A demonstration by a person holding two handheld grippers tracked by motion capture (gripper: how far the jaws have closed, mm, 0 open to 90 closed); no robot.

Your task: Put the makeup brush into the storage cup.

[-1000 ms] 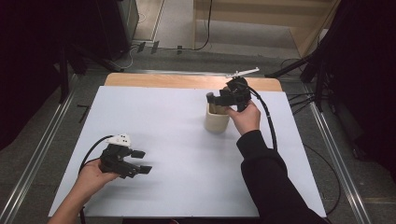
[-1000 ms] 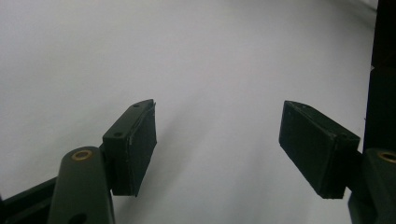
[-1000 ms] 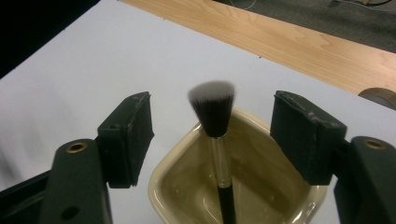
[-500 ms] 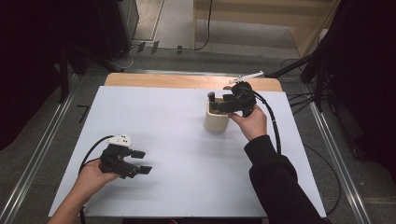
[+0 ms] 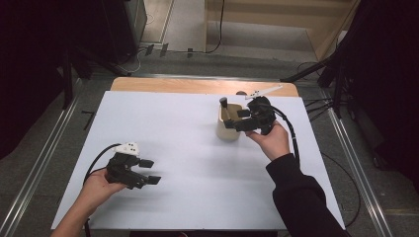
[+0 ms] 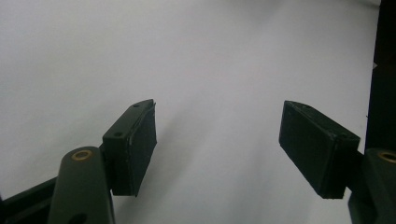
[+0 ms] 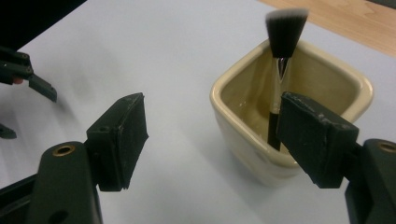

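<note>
A cream square cup [image 5: 227, 129] stands on the white table, right of centre. A black makeup brush [image 5: 223, 102] stands in it, bristles up, leaning on the far wall. My right gripper [image 5: 236, 119] hovers at the cup's right side, pointing left across it. It is open; its jaws have just been opening and nothing is between them. In the right gripper view the cup [image 7: 247, 154] and brush [image 7: 284, 28] sit just beyond the right gripper [image 7: 212, 121]. My left gripper [image 5: 150, 171] rests open at the near left, and the left gripper [image 6: 219, 121] looks onto bare white table.
A wooden strip [image 5: 168, 85] runs along the table's far edge. A thin white object [image 5: 267, 91] lies at its right end. Metal rails flank the table on the floor. The left gripper's jaw [image 7: 28, 77] shows far left in the right gripper view.
My right gripper has drawn back from over the cup toward its right side, uncovering the brush standing inside. The left hand has stayed put.
</note>
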